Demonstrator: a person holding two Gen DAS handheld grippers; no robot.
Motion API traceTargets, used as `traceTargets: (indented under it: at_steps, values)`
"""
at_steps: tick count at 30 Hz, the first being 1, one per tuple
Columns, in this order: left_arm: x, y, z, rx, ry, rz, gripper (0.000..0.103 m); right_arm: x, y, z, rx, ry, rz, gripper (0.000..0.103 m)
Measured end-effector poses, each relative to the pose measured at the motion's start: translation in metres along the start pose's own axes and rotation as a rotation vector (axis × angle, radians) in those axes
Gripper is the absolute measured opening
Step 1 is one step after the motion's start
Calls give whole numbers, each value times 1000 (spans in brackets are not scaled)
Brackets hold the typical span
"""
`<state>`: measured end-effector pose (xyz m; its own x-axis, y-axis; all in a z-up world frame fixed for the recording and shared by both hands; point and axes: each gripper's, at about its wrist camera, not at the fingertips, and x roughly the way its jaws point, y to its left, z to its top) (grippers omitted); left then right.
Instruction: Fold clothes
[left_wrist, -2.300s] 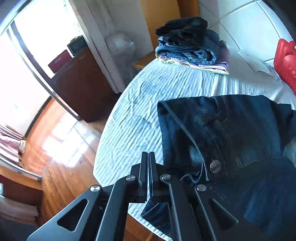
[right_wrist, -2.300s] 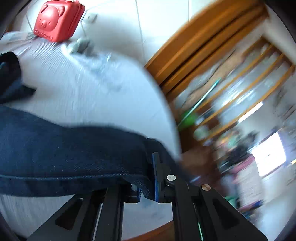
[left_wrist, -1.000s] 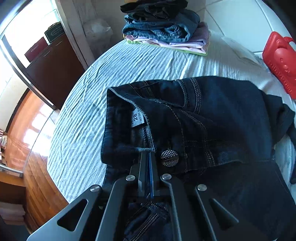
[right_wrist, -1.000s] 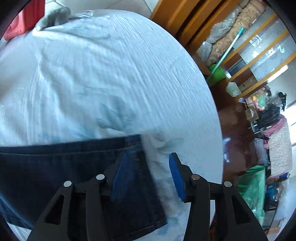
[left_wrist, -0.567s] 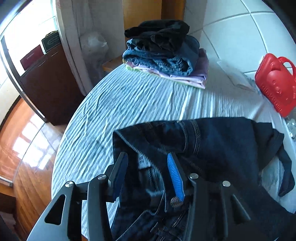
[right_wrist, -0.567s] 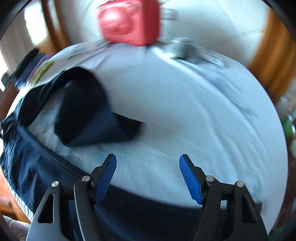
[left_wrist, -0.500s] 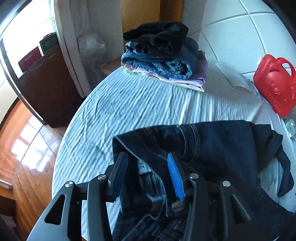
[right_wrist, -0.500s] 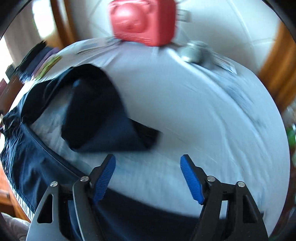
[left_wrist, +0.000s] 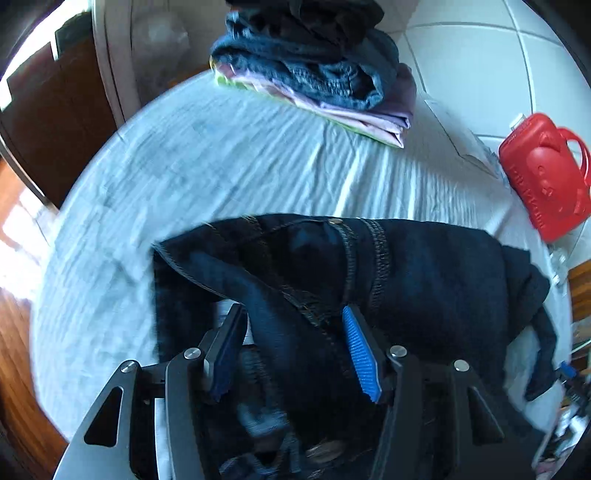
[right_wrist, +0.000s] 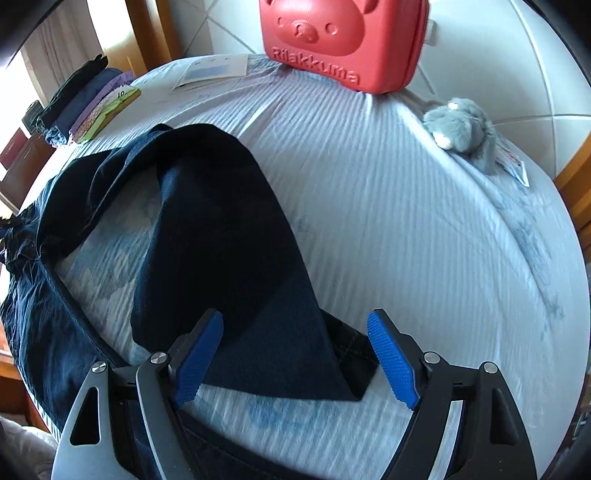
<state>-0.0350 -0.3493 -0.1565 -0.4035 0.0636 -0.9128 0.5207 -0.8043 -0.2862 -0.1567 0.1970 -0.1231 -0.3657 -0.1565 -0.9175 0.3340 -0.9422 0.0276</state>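
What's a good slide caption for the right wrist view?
Right gripper, jaws opening, above a dark jeans leg on the striped bedsheet.

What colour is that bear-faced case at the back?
Red. The bear-faced case shows best in the right wrist view.

Left tool (left_wrist: 291, 350): black two-finger frame with blue ribbed pads, pointed steeply downward, seen from behind along its fingers.
Left tool jaws: opening, standing partly apart; dark denim cloth lay between the pads, which did not press on it.
Right tool (right_wrist: 295, 354): matching black frame with blue ribbed pads, also pointed steeply downward.
Right tool jaws: opening, spread wide; the pads stood to either side of a dark denim trouser leg, clear of it.
Hands and arms: not visible in either view.
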Motion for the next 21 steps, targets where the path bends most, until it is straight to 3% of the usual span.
traceTargets:
  at_steps: [1,3,5,6,7,8,9,10,12,15,19,21]
  values:
    - [9,-2,2,-14,18,-21,55,3,-1,2,-2,7,19,80]
    - [21,-13,5,16,-6,21,54,8,-2,5,-6,21,41,80]
    - [24,-25,6,71,-47,104,24,15,-2,6,-17,47,55,88]
    - [26,-30,7,89,-60,142,16,20,-2,6,-19,62,60,88]
    - [25,-33,7,99,-76,164,13,26,-2,5,-18,83,62,81]
    - [21,-37,6,109,-100,180,12,31,-2,3,-18,108,59,41]
    - [15,-41,3,127,-128,201,11,36,0,0,-19,134,41,22]
    - [9,-46,1,157,-156,209,11,37,3,-3,-29,145,5,12]
    - [-9,-53,-2,224,-217,209,11,29,12,-7,-67,121,-78,7]
    - [-32,-60,5,248,-279,210,11,0,19,-6,-170,8,-323,5]
    - [-48,-68,21,253,-307,185,11,-69,3,13,-289,-283,-787,4]
    - [-51,-75,26,238,-316,155,11,-103,-19,12,-273,-388,-964,4]
